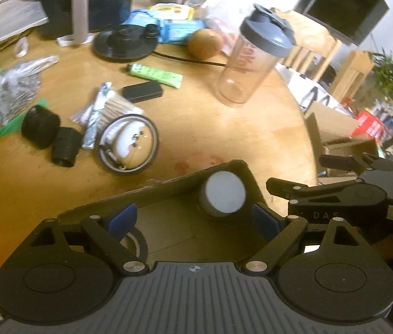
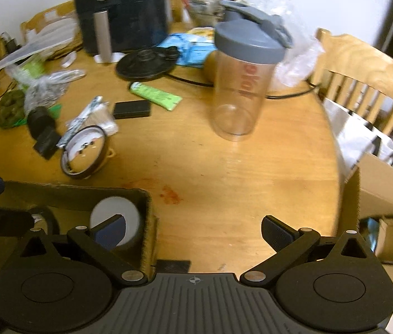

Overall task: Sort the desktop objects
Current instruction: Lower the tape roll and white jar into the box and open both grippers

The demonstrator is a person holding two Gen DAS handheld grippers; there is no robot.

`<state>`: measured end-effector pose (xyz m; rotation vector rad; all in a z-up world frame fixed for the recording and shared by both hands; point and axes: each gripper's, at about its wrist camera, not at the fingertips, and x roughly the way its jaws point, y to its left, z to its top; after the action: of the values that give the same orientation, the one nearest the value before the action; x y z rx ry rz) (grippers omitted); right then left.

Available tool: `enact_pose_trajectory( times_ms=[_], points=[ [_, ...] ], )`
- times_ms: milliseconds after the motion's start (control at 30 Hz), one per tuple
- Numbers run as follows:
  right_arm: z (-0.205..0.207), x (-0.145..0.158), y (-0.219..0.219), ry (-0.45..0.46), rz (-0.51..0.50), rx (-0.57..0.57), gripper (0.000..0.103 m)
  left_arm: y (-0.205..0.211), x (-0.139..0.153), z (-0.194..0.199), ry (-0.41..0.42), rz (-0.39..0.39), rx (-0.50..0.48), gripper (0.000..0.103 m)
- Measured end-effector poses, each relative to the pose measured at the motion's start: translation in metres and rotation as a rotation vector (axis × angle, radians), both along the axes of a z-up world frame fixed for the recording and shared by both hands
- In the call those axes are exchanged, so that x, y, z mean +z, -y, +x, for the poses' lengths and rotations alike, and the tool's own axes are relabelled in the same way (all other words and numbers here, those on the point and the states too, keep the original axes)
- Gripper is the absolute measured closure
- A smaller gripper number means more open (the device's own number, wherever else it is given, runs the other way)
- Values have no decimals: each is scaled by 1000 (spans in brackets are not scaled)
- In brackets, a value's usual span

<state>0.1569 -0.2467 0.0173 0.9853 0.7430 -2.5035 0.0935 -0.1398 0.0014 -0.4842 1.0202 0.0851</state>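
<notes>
Left wrist view shows the left gripper (image 1: pixel 193 217) spread wide and empty over a cardboard box (image 1: pixel 168 192) where a grey roll (image 1: pixel 222 194) already sits, sorted I guess, right gripper (image 2: pixel 193 232) gaping too, rest of the clutter like the shaker bottle (image 1: pixel 254 55) waiting on the round wooden table (image 1: pixel 210 133).

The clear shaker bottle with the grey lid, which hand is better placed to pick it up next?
Probably the right. Its open tongs face the clear shaker bottle with the grey lid across bare wooden table, while the left tongs hang open over the cardboard box.
</notes>
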Motion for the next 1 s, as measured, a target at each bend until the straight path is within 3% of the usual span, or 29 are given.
enact_pose_trajectory(
  times_ms=[467,1000],
  points=[
    [5,10,-18,-54,-35,-150,0,2,10,9,21,55,-92,12],
    [-3,14,23,-64,-5,-115,0,-64,16,-12,22,189,80,12]
  ],
)
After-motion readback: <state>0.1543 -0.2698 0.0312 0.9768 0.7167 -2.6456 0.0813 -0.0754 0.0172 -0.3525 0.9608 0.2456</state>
